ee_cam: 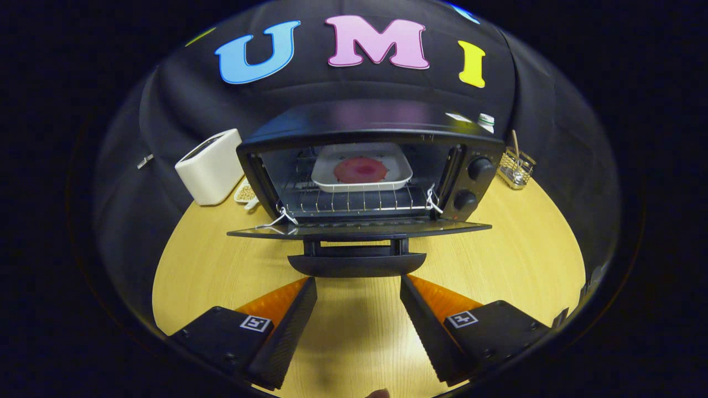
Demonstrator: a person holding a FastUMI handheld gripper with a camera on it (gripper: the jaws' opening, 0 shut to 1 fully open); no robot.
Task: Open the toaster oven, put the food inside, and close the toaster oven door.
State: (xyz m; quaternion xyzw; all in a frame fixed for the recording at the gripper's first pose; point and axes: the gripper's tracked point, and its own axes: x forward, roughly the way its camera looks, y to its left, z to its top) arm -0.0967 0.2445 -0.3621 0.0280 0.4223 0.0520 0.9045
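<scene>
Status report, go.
Gripper open, jaws empty, just short of the door handle. Toaster oven door down; food tray on rack inside. Nothing blocking the door.

I can read no word or number here. My gripper (pixel 358 281), fingers spread with nothing between them, bears one square coded marker (pixel 255 323) at 7 o'clock and a second at 5 o'clock. The print around the toaster oven (pixel 359 119) knobs (pixel 480 167), at 1 o'clock, seems too small to read.

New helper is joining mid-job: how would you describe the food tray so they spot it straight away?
Start at the black toaster oven on the wooden table, door folded down beyond the open, empty gripper. On its wire rack sits the white tray, holding a round pink food item.
</scene>
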